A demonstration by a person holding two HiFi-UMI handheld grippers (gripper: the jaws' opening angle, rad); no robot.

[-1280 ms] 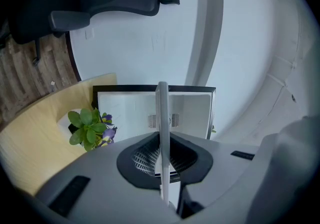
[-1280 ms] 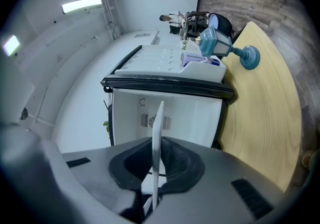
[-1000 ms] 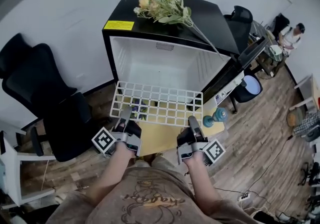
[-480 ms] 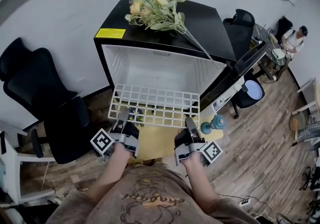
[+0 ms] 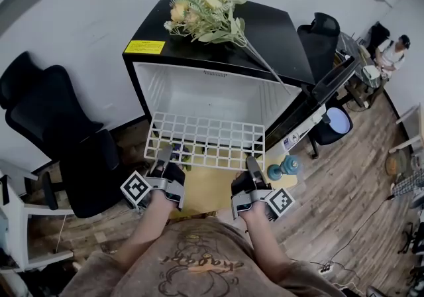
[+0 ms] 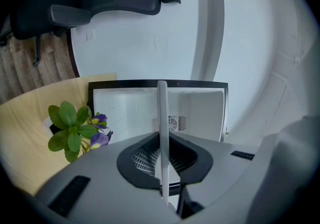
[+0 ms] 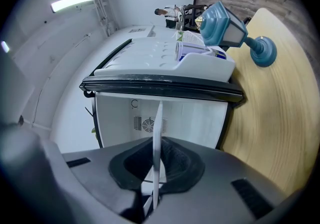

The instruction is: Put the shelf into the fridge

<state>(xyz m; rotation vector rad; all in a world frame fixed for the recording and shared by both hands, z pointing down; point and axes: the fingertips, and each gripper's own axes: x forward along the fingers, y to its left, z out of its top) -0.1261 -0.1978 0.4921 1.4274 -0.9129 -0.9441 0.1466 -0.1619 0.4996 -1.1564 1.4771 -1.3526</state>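
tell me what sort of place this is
Probably an office or workroom: a black padded swivel chair by the white wall, another black chair farther right, and a person seated at a cluttered desk in the far corner.

Left gripper (image 5: 164, 155) clamped on shelf (image 5: 205, 141), right gripper (image 5: 251, 164) likewise, both held forward, side by side

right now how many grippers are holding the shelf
2. The left gripper is shut on the shelf's near edge toward its left end, and the right gripper is shut on the same edge toward its right end.
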